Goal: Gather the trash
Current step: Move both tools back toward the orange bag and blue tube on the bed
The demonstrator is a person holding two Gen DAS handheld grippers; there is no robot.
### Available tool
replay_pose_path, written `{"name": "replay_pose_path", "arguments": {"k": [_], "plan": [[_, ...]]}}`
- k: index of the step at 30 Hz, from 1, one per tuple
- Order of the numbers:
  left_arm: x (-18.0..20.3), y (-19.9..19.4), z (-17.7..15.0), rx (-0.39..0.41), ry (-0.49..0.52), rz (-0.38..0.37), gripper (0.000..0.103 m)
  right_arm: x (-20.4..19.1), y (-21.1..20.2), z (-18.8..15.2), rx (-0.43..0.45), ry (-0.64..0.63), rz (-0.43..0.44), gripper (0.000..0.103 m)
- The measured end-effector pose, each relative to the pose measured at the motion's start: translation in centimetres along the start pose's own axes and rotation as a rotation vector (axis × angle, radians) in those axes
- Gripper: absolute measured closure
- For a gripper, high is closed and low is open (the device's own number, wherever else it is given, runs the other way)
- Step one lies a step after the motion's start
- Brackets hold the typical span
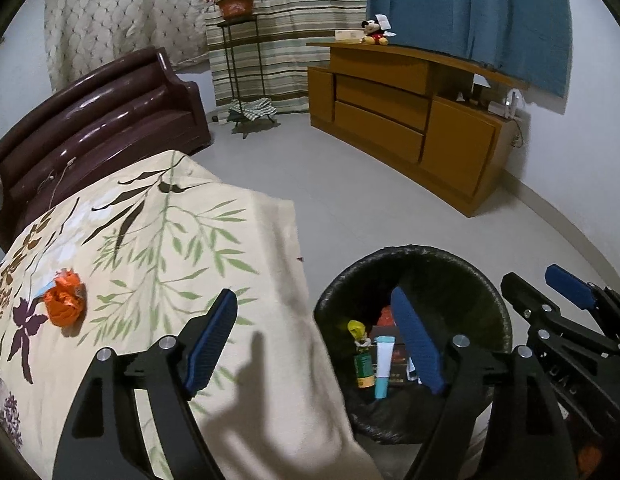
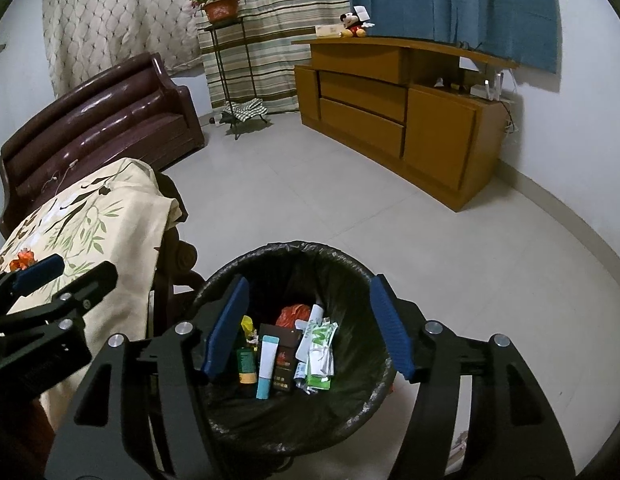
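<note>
A black-lined trash bin [image 1: 413, 250] [image 2: 286, 246] stands on the floor beside a table under a floral cloth [image 1: 170, 240] [image 2: 90, 220]. In the bin lie a white-and-teal tube [image 2: 266, 364], a dark box [image 2: 284, 356], a green bottle [image 1: 363, 368], an orange wrapper [image 2: 296, 314] and white-green wrappers [image 2: 319, 348]. A crumpled orange wrapper [image 1: 64, 300] [image 2: 24, 258] rests on the cloth. My left gripper [image 1: 313, 296] [image 2: 84, 266] stands open over the table's edge, empty. My right gripper [image 2: 310, 280] [image 1: 531, 276] hangs open above the bin, nothing between its fingers.
A dark brown sofa [image 1: 102, 120] sits behind the table. A metal plant stand [image 1: 242, 60] with a potted plant stands by the striped curtain. A wooden cabinet [image 1: 409, 120] with a plush toy [image 1: 373, 32] lines the far wall. Pale tiled floor [image 2: 349, 200] lies beyond the bin.
</note>
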State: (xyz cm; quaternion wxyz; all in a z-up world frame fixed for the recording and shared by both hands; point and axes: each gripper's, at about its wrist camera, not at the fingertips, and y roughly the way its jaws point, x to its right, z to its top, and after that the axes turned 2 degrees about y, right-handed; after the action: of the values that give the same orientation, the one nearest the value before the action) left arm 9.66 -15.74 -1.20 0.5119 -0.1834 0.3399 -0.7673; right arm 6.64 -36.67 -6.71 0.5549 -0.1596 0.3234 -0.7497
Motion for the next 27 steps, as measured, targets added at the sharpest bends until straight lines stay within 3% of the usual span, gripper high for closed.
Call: {"name": "replay_pose_path", "arguments": {"k": [18,27], "plan": [[-4.1,-2.4,-0.6,0.025,-0.050,0.030,0.026,-3.9,-1.7,-0.1,-0.008,-0.022,0.047,0.040],[-7.9,-2.8,-1.7,0.009,-0.092,0.074,0.026,-8.3,-1.4,-0.3,-0.027,-0.080,0.105,0.040]]}}
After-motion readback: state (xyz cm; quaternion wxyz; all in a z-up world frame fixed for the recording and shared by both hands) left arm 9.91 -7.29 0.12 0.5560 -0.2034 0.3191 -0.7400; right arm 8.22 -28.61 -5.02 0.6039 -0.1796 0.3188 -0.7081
